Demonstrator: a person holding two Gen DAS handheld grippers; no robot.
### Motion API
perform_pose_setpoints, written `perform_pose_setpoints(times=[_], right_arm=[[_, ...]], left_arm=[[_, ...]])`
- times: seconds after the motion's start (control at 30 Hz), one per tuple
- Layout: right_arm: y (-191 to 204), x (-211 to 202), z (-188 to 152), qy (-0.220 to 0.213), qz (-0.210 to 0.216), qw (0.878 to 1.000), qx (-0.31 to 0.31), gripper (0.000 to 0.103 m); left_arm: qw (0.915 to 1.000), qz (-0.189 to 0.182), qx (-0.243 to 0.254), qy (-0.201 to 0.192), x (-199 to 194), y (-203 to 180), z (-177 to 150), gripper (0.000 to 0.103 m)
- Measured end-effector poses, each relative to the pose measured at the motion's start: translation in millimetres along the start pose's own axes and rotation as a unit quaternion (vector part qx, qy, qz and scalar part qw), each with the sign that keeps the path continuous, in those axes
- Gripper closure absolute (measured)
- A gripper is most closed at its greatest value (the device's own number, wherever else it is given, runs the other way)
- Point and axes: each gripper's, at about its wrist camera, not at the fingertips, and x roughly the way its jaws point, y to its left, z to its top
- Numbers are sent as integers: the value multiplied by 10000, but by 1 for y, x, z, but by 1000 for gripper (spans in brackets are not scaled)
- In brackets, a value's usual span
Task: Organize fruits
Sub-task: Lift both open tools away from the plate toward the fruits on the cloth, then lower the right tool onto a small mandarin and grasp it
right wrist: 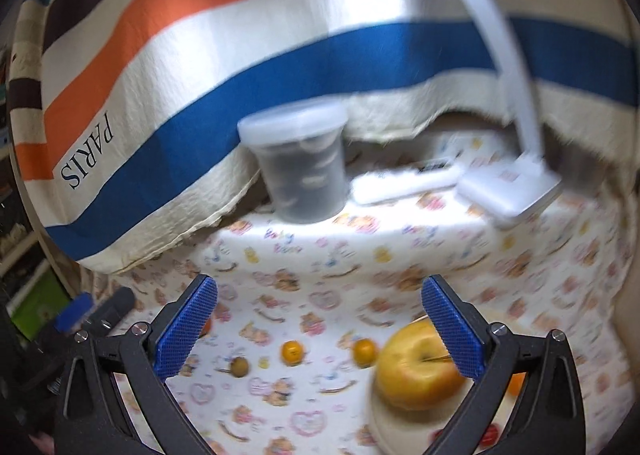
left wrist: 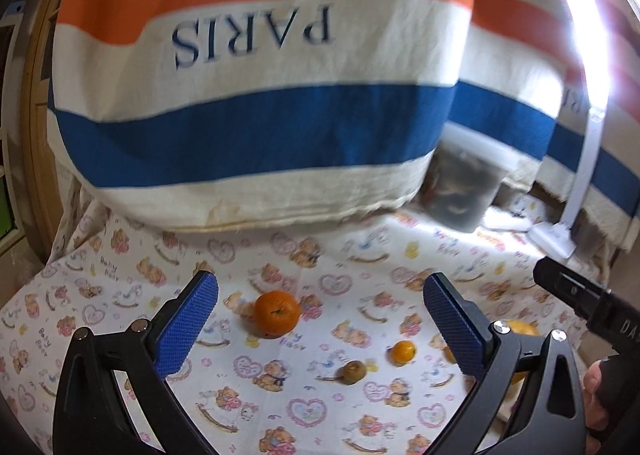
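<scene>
My left gripper (left wrist: 320, 321) hangs open over the printed cloth, and a large orange (left wrist: 277, 313) lies just beyond its jaws, slightly left of centre. A small orange fruit (left wrist: 403, 351) and a brown round fruit (left wrist: 352, 371) lie to the right. My right gripper (right wrist: 320, 329) is open too, empty. A yellow apple (right wrist: 416, 371) sits on a cream plate (right wrist: 380, 421) right by its right finger. Two small orange fruits (right wrist: 292, 352) (right wrist: 365, 352) and the brown fruit (right wrist: 239, 367) lie in a row ahead. The apple (left wrist: 520, 329) is mostly hidden in the left wrist view.
A lidded plastic tub (right wrist: 300, 175) stands at the back against a striped "PARIS" cloth (left wrist: 256, 95). A white desk lamp (right wrist: 508, 191) and a flat white device (right wrist: 400, 183) sit at the back right. A hand holds the right gripper's body (left wrist: 580, 295).
</scene>
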Motion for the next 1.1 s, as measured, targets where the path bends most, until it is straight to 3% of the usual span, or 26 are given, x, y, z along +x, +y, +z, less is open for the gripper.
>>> perform_pose_setpoints(times=[0.13, 0.5, 0.7, 0.87, 1.1], right_arm=[[6, 29, -8, 201, 71, 9997, 73, 0], [2, 94, -45, 913, 164, 9957, -59, 1], [11, 100, -54, 997, 268, 9939, -383, 14], [19, 108, -60, 1214, 464, 9896, -618, 43], [19, 118, -65, 1470, 615, 9847, -709, 60]], left_arm=[[9997, 162, 112, 141, 15, 3, -8, 1], [9975, 248, -197, 638, 51, 35, -22, 1], [9958, 381, -115, 827, 65, 42, -31, 1], [9948, 413, -104, 929, 74, 46, -35, 1], [9941, 363, -264, 990, 81, 55, -37, 1]])
